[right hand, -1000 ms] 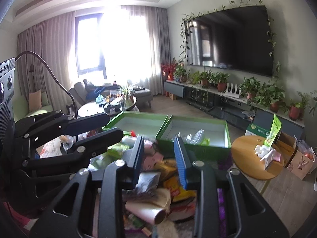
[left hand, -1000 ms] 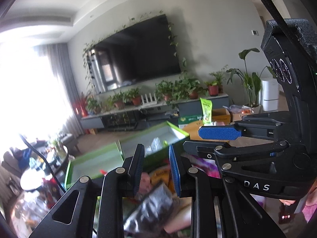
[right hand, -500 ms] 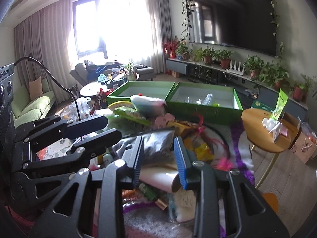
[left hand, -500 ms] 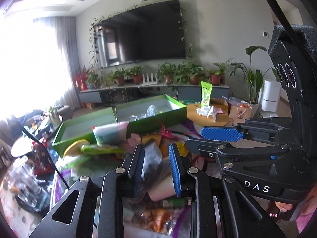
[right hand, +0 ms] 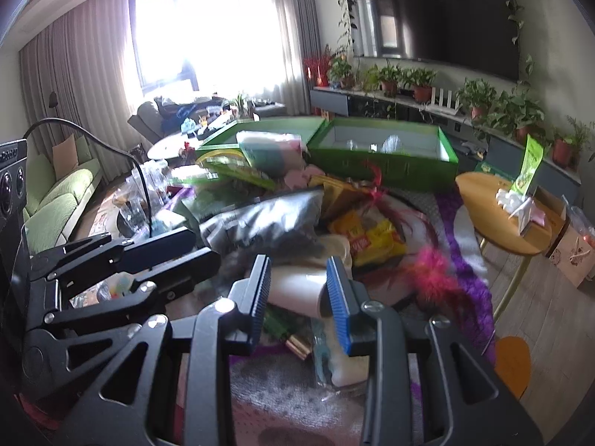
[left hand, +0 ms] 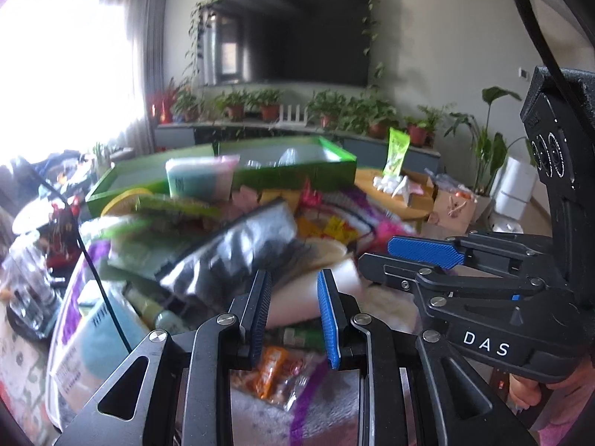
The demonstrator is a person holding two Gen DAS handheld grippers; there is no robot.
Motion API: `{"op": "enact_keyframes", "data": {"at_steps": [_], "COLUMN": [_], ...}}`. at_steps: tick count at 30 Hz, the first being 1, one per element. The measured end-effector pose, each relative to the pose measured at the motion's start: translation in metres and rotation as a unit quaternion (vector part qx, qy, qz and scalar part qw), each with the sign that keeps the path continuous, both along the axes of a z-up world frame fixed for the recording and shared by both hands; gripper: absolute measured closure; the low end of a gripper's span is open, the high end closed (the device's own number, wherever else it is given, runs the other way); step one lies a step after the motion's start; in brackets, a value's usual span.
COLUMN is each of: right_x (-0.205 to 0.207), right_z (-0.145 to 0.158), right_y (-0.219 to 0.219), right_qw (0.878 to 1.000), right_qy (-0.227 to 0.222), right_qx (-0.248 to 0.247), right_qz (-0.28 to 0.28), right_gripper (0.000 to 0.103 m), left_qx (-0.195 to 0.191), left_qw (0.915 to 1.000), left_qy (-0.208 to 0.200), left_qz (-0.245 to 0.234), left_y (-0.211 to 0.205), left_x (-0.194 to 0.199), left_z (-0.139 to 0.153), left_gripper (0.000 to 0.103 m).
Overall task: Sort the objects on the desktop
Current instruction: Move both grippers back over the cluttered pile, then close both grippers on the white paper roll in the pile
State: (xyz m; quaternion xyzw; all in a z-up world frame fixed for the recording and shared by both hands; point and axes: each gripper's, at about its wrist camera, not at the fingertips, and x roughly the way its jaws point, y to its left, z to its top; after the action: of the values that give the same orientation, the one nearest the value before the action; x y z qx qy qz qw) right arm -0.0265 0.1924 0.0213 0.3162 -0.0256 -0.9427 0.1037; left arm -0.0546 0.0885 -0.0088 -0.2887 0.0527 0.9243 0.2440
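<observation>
From the left wrist view, the left gripper (left hand: 293, 297) hangs over a heap of packets with its jaws partly open and nothing between them; a pale roll (left hand: 297, 304) lies just ahead, half under a grey foil bag (left hand: 238, 252). Closing here might catch the bag's edge along with the roll and drag the loose pile, since everything overlaps. The right gripper (left hand: 424, 256) sits close by on the right and could collide. From the right wrist view, the right gripper (right hand: 299, 286) is likewise partly open and empty, aimed at the same roll (right hand: 297, 290). A yellow packet (right hand: 368, 234) and pink feather (right hand: 431, 267) crowd it; the green trays (right hand: 386, 163) wait beyond the heap.
</observation>
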Motion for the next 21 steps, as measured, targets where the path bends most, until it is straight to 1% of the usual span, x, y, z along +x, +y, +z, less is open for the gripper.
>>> {"op": "enact_keyframes", "data": {"at_steps": [3, 6, 13, 16, 17, 21], "right_x": [-0.009, -0.017, -0.029, -0.031, -0.033, -0.033], "right_z": [-0.015, -0.026, -0.041, -0.043, -0.044, -0.043], "right_y": [0.003, 0.003, 0.003, 0.002, 0.002, 0.0], "right_qw": [1.0, 0.999, 0.998, 0.997, 0.997, 0.997], "right_qy": [-0.021, -0.036, -0.06, -0.065, -0.067, -0.065], "right_qx": [-0.01, -0.016, -0.023, -0.027, -0.031, -0.034], "right_qz": [0.002, 0.001, 0.007, 0.016, 0.019, 0.029], "right_gripper": [0.071, 0.071, 0.072, 0.074, 0.078, 0.083], "left_qx": [-0.007, -0.006, -0.006, -0.01, -0.011, -0.014], "left_qw": [0.9999, 0.9997, 0.9992, 0.9991, 0.9991, 0.9988], "left_qy": [-0.006, -0.021, -0.039, -0.039, -0.04, -0.044], "left_qz": [0.008, 0.011, 0.011, 0.012, 0.013, 0.018], "left_y": [0.001, 0.004, 0.008, 0.006, 0.006, 0.004], "left_x": [-0.004, -0.011, -0.02, -0.022, -0.023, -0.026], "left_z": [-0.009, -0.019, -0.031, -0.031, -0.032, -0.036], "left_gripper": [0.077, 0.077, 0.077, 0.077, 0.077, 0.077]}}
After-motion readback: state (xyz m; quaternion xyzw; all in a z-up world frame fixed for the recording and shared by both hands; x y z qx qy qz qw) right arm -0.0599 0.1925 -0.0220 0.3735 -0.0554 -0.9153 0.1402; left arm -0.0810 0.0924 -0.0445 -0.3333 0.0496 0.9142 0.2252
